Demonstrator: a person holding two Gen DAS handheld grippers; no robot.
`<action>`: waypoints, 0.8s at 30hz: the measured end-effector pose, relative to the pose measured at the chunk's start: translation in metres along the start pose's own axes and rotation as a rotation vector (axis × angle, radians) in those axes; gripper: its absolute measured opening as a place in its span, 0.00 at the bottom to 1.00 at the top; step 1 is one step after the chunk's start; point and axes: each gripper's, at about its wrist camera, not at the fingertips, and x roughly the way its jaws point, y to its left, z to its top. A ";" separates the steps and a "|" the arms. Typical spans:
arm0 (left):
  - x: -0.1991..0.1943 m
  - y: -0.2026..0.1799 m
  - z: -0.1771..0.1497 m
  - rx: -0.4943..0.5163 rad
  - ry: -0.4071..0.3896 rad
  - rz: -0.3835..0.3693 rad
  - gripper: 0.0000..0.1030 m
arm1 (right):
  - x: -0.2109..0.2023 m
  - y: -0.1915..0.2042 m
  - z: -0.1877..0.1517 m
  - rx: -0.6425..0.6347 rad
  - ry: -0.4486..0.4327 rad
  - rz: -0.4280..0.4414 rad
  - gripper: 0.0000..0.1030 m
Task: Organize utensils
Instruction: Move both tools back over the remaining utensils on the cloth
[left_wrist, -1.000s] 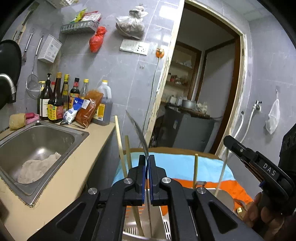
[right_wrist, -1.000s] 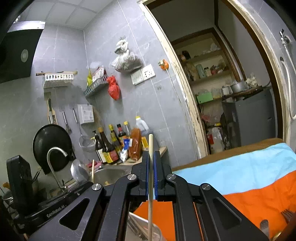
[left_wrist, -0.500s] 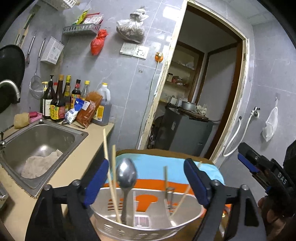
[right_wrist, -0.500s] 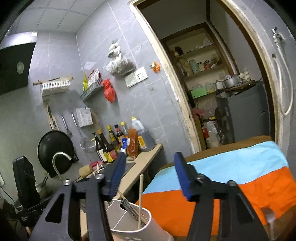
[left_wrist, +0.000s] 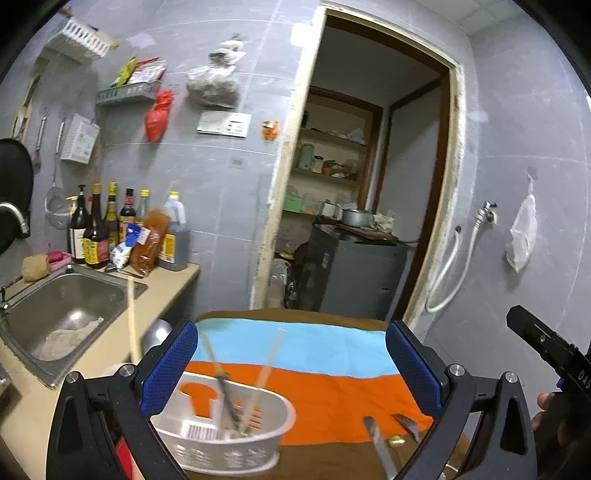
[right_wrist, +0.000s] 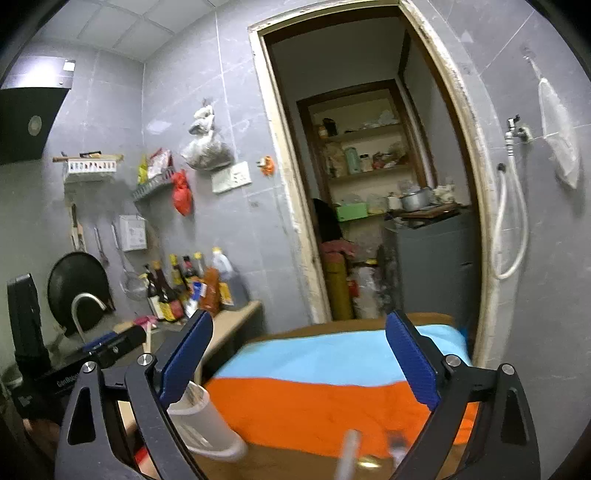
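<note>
Nearest in the left wrist view, the left tool (left_wrist: 290, 369) stands with its blue-padded jaws spread wide apart; they have just been opening, and nothing is gripped between them. Just past the jaws sits a white utensil basket (left_wrist: 236, 439) on a cloth (left_wrist: 332, 384) striped orange, light blue and brown. Thin chopsticks (left_wrist: 266, 365) and a dark utensil stand tilted inside the basket, blurred. A further pale chopstick (left_wrist: 132, 325) rises at the basket's left side, and a rounded metal spoon bowl (left_wrist: 159, 331) shows behind the left jaw. To the right of the basket, a fork (left_wrist: 406, 424) and another metal utensil (left_wrist: 376, 443) lie on the cloth, near the right jaw.

In the right wrist view, the right tool (right_wrist: 297, 363) is likewise wide open, its jaws having just been opening, and empty. The basket's white rim (right_wrist: 207, 424) sits beside its left jaw. Blurred utensils lie on the cloth at the bottom edge, too smeared to name.

Left of the cloth runs a beige worktop (left_wrist: 74, 373) with a steel sink (left_wrist: 62, 306) set in it. Behind the sink stand sauce bottles (left_wrist: 99, 225) against a grey tiled wall. Farther back, an open doorway (left_wrist: 369, 184) shows shelves and a grey cabinet.
</note>
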 end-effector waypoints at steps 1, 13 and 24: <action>0.000 -0.010 -0.004 0.006 0.001 -0.005 0.99 | -0.004 -0.005 0.000 -0.001 0.003 -0.010 0.91; 0.018 -0.080 -0.045 0.062 0.095 -0.077 0.99 | -0.038 -0.094 -0.026 0.055 0.104 -0.161 0.91; 0.052 -0.097 -0.084 0.076 0.254 -0.098 0.99 | -0.027 -0.140 -0.069 0.112 0.227 -0.167 0.91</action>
